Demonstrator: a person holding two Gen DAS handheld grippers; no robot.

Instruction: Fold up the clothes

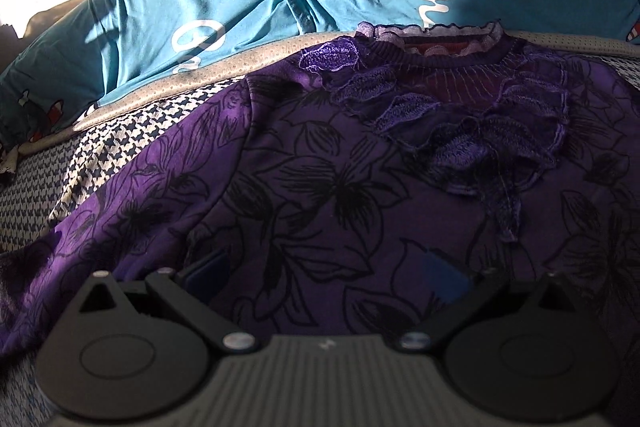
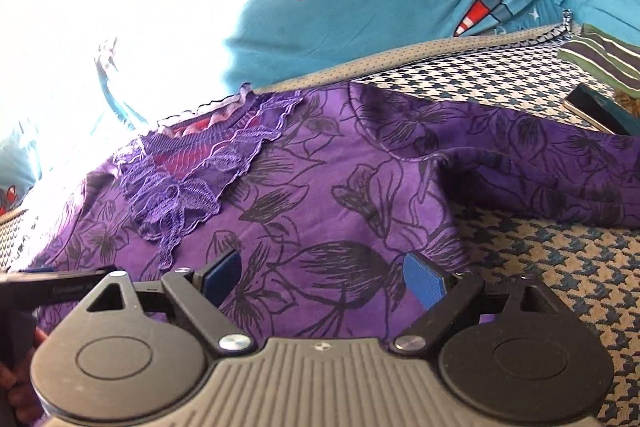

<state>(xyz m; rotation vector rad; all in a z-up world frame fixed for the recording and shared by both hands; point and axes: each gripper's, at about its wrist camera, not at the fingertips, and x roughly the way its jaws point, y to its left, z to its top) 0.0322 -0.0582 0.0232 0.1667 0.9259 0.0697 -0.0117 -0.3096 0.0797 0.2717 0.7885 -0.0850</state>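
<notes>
- On the houndstooth cover (image 2: 540, 267) a purple floral top (image 1: 320, 187) lies spread flat, its lace neckline (image 1: 432, 43) at the far edge.
- Beyond it sits a teal pillow (image 1: 240, 7).
- Left gripper (image 1: 324, 275) hovers over the top's near part, jaws apart, nothing between them.
- Right gripper (image 2: 320, 279) hovers likewise, blue pads (image 2: 424, 279) wide, gripping nothing.
- At far right lie a phone (image 2: 596, 107) and striped cloth (image 2: 604, 63).
</notes>
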